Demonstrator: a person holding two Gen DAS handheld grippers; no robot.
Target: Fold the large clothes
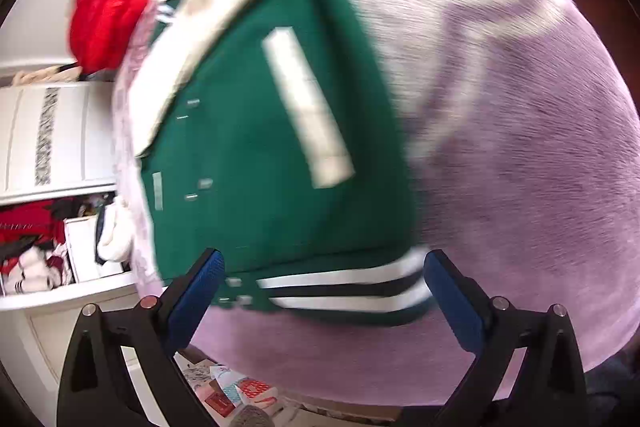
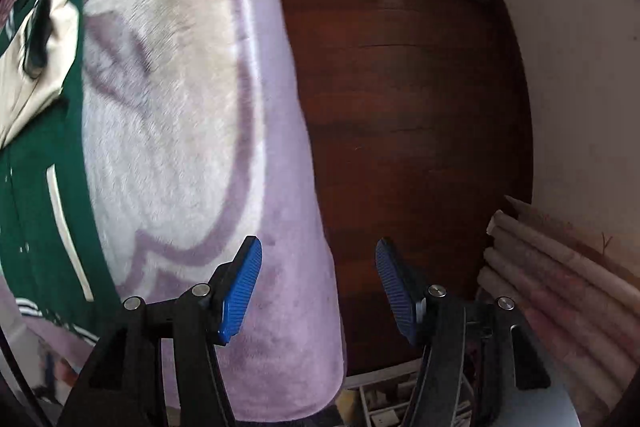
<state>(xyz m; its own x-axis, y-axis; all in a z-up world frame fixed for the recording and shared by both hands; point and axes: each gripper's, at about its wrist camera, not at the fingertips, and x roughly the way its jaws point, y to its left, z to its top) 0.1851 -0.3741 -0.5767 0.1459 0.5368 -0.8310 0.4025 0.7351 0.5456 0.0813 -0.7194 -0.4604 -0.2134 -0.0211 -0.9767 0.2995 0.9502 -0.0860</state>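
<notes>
On lilac blanket [image 1: 500,147]: 1 green jacket [image 1: 260,167], striped hem nearest. Left gripper [image 1: 324,285]: jaws wide apart, empty. Right gripper [image 2: 318,283]: jaws wide apart, empty.

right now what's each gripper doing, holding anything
Left gripper: open, holding nothing, over the striped hem of the green jacket.
Right gripper: open, holding nothing, over the edge of the purple blanket.

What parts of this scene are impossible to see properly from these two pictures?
- Jacket: blurred by motion in the left view; its sleeves cannot be made out.
- Same jacket, right view: cut off by the left edge.
- Red item: too blurred to identify.
- Blanket: hides the surface under it.
</notes>
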